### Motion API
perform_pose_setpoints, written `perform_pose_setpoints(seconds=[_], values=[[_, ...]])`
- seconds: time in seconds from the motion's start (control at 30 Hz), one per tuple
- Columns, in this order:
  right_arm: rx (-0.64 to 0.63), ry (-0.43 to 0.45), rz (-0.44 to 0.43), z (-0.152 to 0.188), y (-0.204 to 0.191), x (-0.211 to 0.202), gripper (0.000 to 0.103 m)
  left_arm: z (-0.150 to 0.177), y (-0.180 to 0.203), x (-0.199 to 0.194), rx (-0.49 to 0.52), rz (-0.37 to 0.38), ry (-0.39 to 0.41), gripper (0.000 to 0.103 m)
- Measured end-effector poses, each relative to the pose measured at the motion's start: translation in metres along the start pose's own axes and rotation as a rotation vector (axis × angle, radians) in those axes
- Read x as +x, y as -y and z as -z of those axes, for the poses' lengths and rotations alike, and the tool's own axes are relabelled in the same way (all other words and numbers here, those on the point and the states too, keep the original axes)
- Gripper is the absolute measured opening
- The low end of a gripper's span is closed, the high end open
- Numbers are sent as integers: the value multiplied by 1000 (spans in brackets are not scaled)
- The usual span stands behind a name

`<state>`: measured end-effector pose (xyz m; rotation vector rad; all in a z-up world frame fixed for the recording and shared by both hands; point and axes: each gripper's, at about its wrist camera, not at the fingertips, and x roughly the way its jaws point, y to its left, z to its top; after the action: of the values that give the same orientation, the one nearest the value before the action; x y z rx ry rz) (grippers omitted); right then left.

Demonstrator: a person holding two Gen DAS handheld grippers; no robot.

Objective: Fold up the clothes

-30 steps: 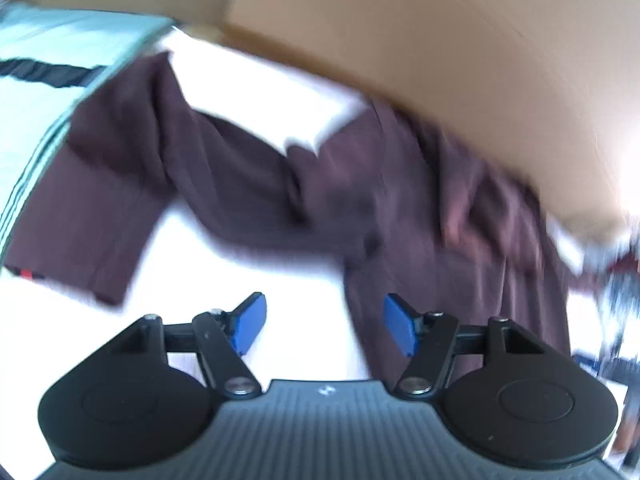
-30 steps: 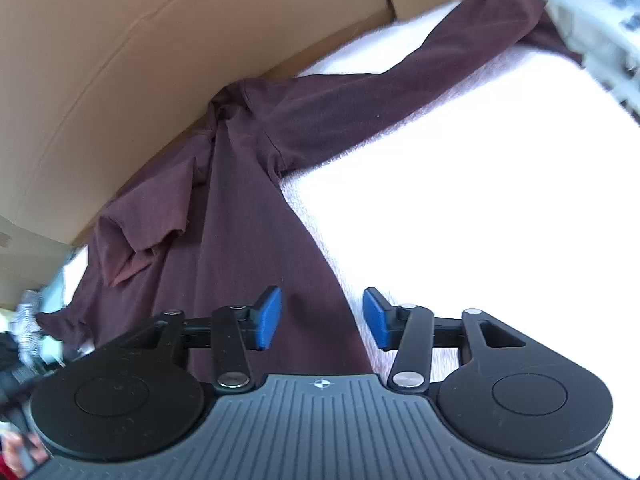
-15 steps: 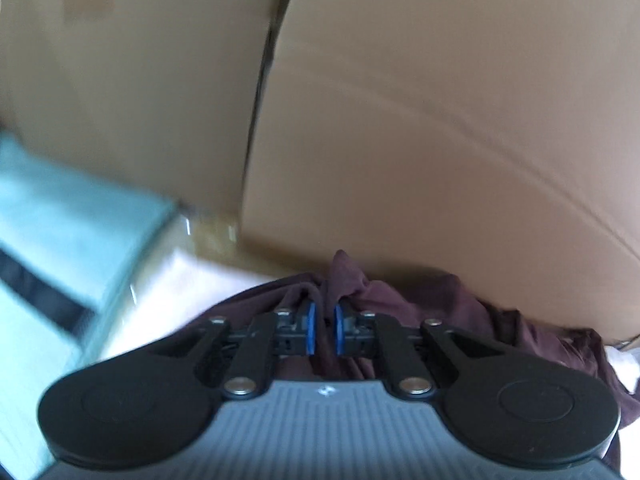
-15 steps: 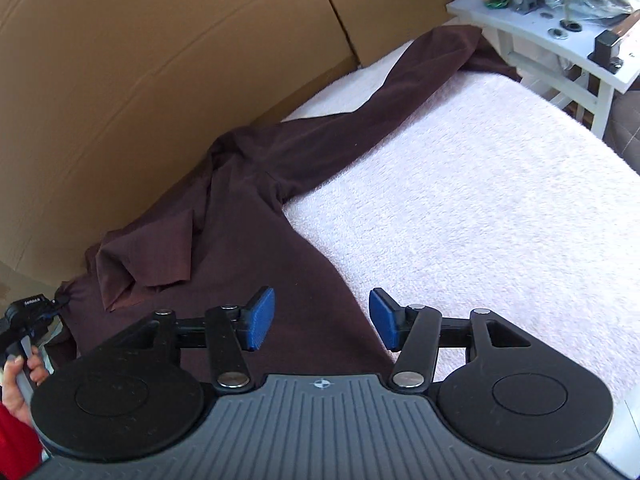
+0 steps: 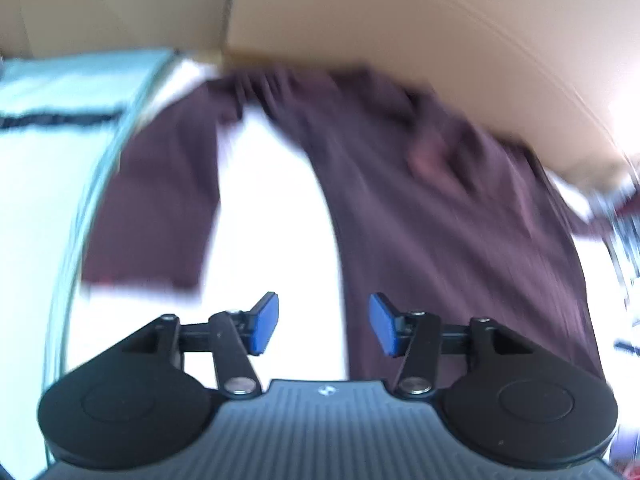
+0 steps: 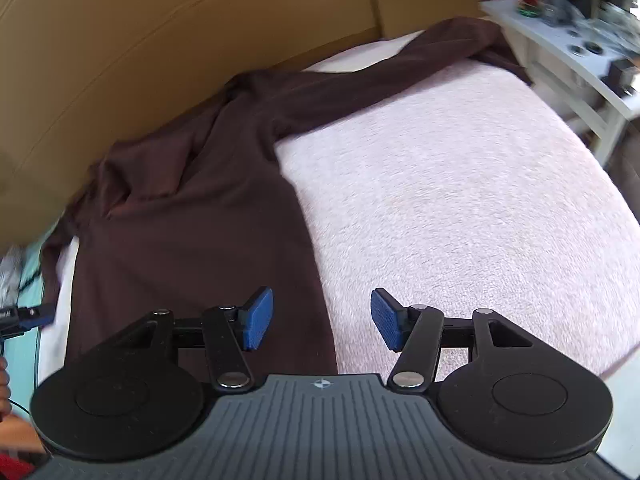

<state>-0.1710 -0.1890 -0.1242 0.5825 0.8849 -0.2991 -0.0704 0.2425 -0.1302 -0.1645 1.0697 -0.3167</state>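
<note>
Nearest the lens, the left tongs hang with blue pads apart, jaws opening and nothing between them, over the pale pink blanket and the edge of a dark maroon long-sleeved shirt. The view is blurred by motion. The shirt's body runs ahead and to the right of the left tongs; one sleeve lies ahead to their left, its cuff toward them. A pale teal cloth with a black stripe lies farther left. The right tongs are likewise released and empty, straddling the shirt's side edge: maroon fabric ahead and to their left, bare blanket ahead and to their right. Farther on, the other sleeve stretches away to the right toward a white side table crowded with small items too blurred to name. Brown cardboard stands behind the shirt's collar end.
</note>
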Motion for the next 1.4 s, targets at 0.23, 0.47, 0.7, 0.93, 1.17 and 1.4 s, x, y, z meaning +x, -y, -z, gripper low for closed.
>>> perform_pose_setpoints(seconds=[0.23, 0.47, 0.7, 0.93, 1.17, 1.4], values=[[-174, -95, -108, 11, 9, -2, 58, 88, 44, -11, -34, -67, -49, 57], [-236, -177, -202, 33, 23, -6, 55, 94, 59, 0, -52, -136, 20, 30], [-156, -193, -229, 52, 33, -17, 43, 94, 70, -11, -14, -131, 36, 0], [-76, -115, -185, 69, 16, -14, 43, 92, 58, -14, -9, -112, 29, 0], [-20, -68, -207, 71, -2, -31, 6, 89, 53, -33, -23, 26, 71, 0], [1, 7, -237, 80, 1, -66, 6, 97, 25, -90, -47, 129, 135, 0]])
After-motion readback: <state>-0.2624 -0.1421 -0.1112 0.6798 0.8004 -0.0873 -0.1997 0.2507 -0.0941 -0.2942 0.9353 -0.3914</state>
